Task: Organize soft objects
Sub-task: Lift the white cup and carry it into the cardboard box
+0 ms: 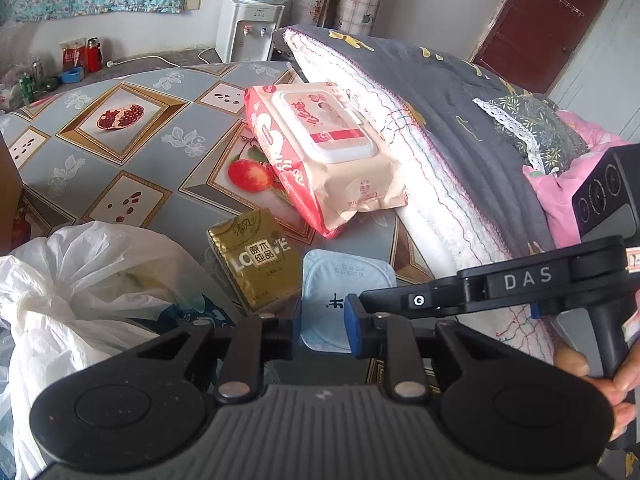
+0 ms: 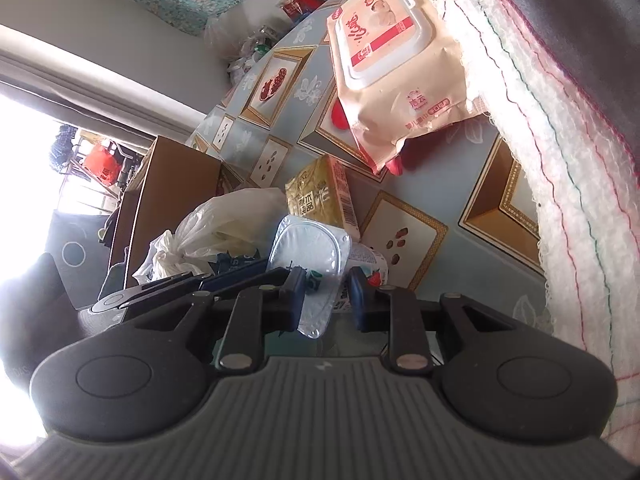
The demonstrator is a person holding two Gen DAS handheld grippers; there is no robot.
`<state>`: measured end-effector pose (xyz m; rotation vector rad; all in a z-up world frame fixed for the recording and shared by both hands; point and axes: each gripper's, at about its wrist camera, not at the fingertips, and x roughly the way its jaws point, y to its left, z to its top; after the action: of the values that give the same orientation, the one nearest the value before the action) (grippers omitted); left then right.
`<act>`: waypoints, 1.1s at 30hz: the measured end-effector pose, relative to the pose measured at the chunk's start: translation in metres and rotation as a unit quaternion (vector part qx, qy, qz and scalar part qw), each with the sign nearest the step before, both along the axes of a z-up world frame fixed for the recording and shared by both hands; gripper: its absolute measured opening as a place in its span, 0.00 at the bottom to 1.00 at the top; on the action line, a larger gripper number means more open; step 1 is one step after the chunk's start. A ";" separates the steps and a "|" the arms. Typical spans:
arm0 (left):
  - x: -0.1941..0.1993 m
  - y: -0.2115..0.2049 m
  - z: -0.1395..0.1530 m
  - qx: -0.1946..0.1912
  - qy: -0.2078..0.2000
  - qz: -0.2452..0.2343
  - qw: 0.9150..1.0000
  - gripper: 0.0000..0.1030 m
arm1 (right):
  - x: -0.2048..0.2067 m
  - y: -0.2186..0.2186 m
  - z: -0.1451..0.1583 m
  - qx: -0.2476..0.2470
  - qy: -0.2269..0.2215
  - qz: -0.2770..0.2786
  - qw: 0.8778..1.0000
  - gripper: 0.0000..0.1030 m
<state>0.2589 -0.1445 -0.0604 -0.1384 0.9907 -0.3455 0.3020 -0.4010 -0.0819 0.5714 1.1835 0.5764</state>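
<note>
– At the near edge of the surface [image 1: 132, 168]: yogurt cup [image 1: 344, 276], foil lid on, tipped toward the left camera. Both tools are on it.

– Jaws?

– Left hand-held gripper [image 1: 324, 320]: narrow gap, lid showing in it and wider than it. Whether the pads press on the cup, cannot tell. Right hand-held gripper [image 2: 328, 296]: also narrow, with the lid's rim standing between the fingers and the cup body just beside the right-hand one. Contact not legible there either.

– So the cup sits directly in front of both?

– Yes, at the fingertips of each. The right tool comes in from the right side and the left from the near edge.

– Farther out?

– White plastic bag [image 1: 80, 288] at the near left corner, knotted and full. Gold tissue pack [image 1: 256, 264] just beyond the cup, apart from it. Past that, the wet-wipes pack [image 1: 324, 152] lies mid-surface, propped aslant on the folded quilt [image 1: 460, 128] that runs along the right edge.

– Progress?

– Early, by my reading. The soft packs lie scattered at odd angles with nothing stacked or grouped. The cup looks like the item in hand. Tissues, wipes and bag still need placing.
</note>
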 end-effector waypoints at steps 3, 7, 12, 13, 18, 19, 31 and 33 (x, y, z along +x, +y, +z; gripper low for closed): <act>-0.006 0.000 0.006 0.000 -0.004 0.001 1.000 0.20 | -0.004 0.000 0.004 0.000 0.002 -0.003 1.000 0.22; -0.019 0.002 0.020 -0.006 -0.020 0.006 1.000 0.19 | -0.014 0.004 0.021 -0.003 -0.009 -0.006 1.000 0.22; -0.043 0.015 0.053 -0.017 -0.061 0.018 0.998 0.20 | -0.027 0.017 0.058 -0.002 -0.039 0.000 0.999 0.22; -0.049 0.020 0.061 -0.019 -0.072 0.022 0.997 0.20 | -0.029 0.022 0.068 -0.001 -0.047 0.004 0.999 0.22; -0.080 0.060 0.102 -0.021 -0.128 0.059 0.990 0.20 | -0.041 0.064 0.114 0.010 -0.093 0.039 0.995 0.22; -0.087 0.071 0.108 -0.022 -0.135 0.070 0.988 0.20 | -0.043 0.076 0.122 0.014 -0.099 0.049 0.994 0.22; -0.165 0.227 0.133 0.008 -0.151 0.236 0.960 0.19 | -0.055 0.281 0.141 0.044 -0.086 0.201 0.975 0.22; -0.171 0.251 0.125 0.005 -0.136 0.261 0.956 0.19 | -0.055 0.314 0.131 0.039 -0.066 0.222 0.972 0.22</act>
<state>0.0881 0.1067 0.0642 -0.3259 0.6510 0.1247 0.2468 -0.0869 0.0493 0.3256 1.1703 1.0305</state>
